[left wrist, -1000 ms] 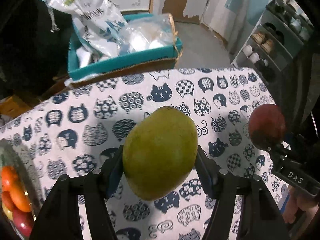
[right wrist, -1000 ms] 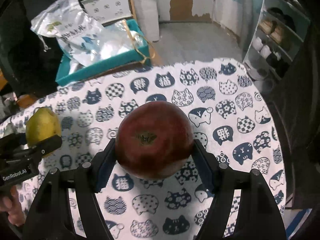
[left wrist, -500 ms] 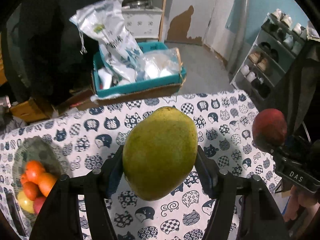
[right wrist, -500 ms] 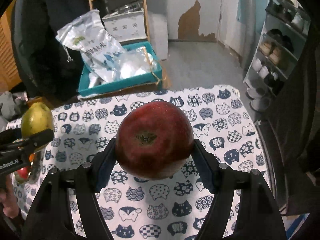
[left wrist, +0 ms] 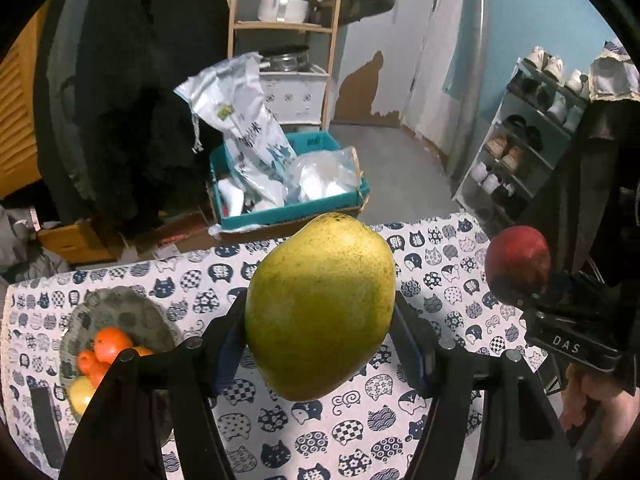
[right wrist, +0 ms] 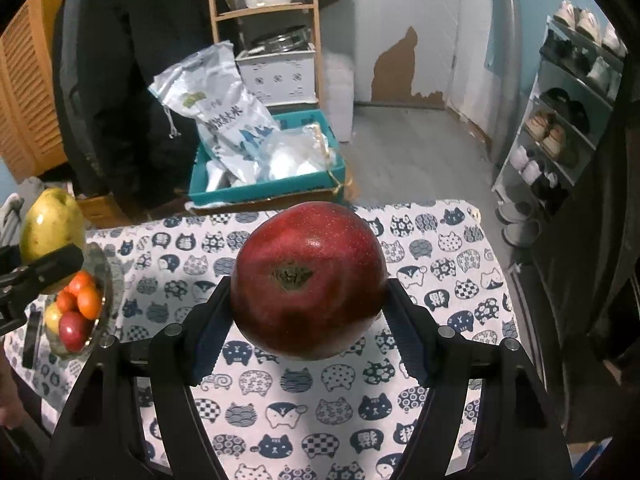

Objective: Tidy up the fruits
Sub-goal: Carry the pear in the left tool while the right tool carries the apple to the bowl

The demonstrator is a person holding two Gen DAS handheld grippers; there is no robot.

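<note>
My left gripper (left wrist: 318, 332) is shut on a yellow-green mango (left wrist: 320, 304), held well above the cat-print tablecloth (left wrist: 436, 280). My right gripper (right wrist: 308, 312) is shut on a dark red apple (right wrist: 308, 280), stem end toward the camera, also lifted over the cloth. Each view shows the other fruit at its edge: the apple (left wrist: 518, 264) at the right, the mango (right wrist: 50, 228) at the left. A grey bowl (left wrist: 132, 312) with oranges, a yellow fruit and a red fruit (right wrist: 74, 330) sits at the table's left end.
Beyond the table's far edge a teal box (left wrist: 288, 212) with plastic bags stands on the floor. A wooden shelf (left wrist: 280, 28) holds a pot behind it. A shoe rack (left wrist: 532, 136) is at the right. A dark flat object (left wrist: 46, 412) lies by the bowl.
Both grippers have risen with their fruits; the table looks smaller and further below. The bowl of fruit has come fully into both views, and more of the room shows.
</note>
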